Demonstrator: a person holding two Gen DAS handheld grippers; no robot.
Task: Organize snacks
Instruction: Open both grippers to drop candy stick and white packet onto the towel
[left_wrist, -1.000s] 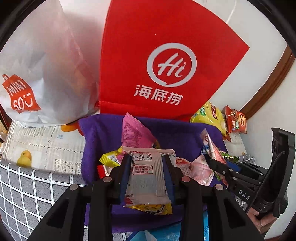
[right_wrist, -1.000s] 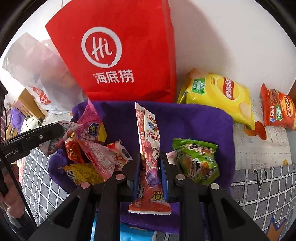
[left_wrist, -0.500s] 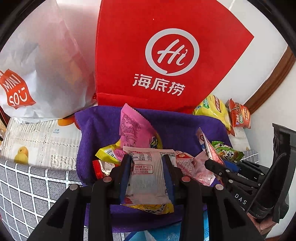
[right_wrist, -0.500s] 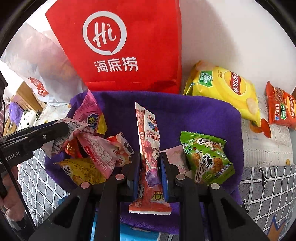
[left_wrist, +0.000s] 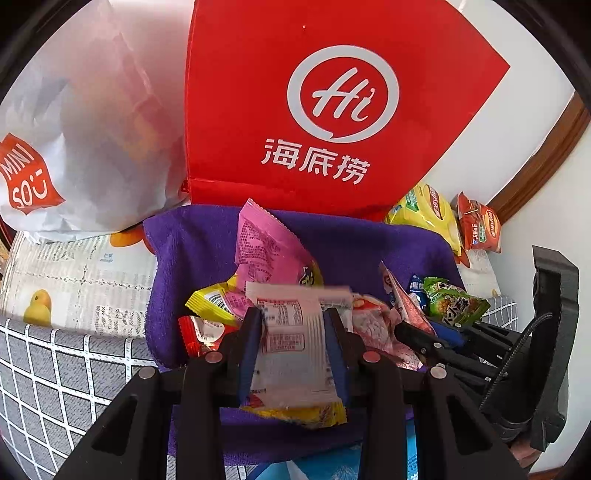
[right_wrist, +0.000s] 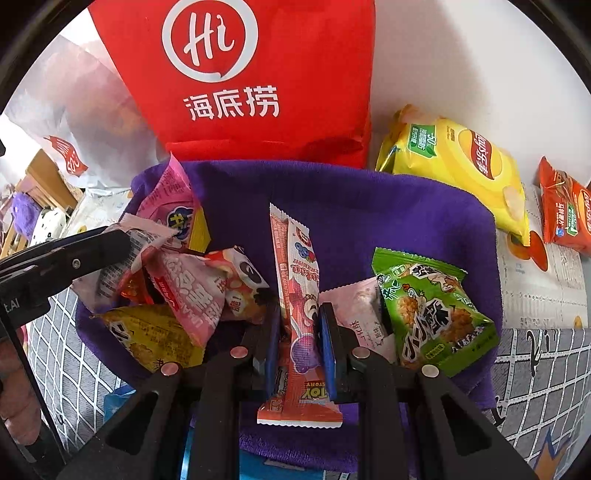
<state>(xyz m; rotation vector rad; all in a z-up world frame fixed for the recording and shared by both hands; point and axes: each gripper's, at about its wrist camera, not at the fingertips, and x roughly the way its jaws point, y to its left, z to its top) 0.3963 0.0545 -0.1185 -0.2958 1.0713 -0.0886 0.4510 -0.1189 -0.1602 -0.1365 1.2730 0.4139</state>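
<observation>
My left gripper is shut on a pale pink snack packet and holds it over the purple cloth bin. My right gripper is shut on a long pink candy stick packet over the same bin. Several snack packets lie in the bin: a pink one, a yellow one and a green one. The left gripper shows at the left of the right wrist view. The right gripper shows at the right of the left wrist view.
A red Haidilao bag stands behind the bin against the white wall. A white Miniso bag is to its left. A yellow chips bag and an orange packet lie at the right. A grey checked cloth covers the surface.
Both grippers have moved forward and lower over the bin, each still holding its packet. The red bag and the bin's snacks look closer.
</observation>
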